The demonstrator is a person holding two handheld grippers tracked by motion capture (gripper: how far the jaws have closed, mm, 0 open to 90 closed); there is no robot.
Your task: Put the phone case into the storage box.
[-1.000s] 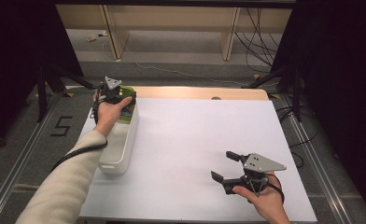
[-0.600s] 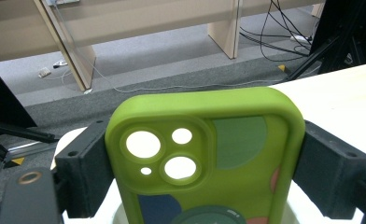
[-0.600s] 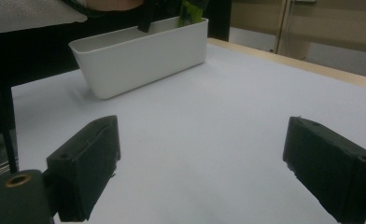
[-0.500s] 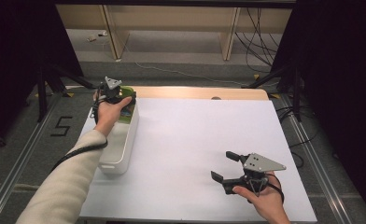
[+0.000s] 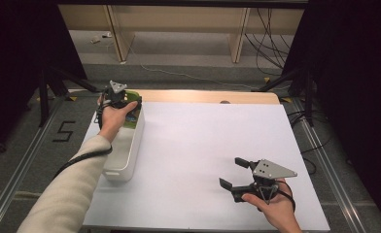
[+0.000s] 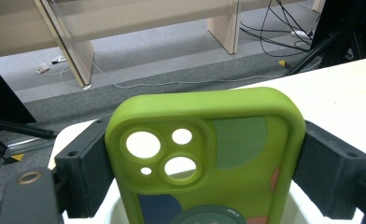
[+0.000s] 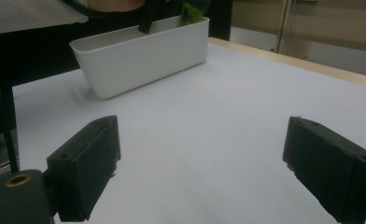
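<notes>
At the counter's (image 5: 203,145) far-left corner, left gripper (image 5: 123,103) clamps a green phone case (image 6: 204,154) between both fingers (image 6: 85,170), upright over the far end of the white bin (image 5: 125,145). Right gripper (image 5: 237,175) rests near-right on the counter, fingers wide, nothing between them.

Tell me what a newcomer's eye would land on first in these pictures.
The bright green phone case stands out first, clamped by its long edges in the left tool over the far end of the white bin at the table's left. Next comes the right tool, jaws wide with nothing between them, resting low at the near right of the white table.
</notes>
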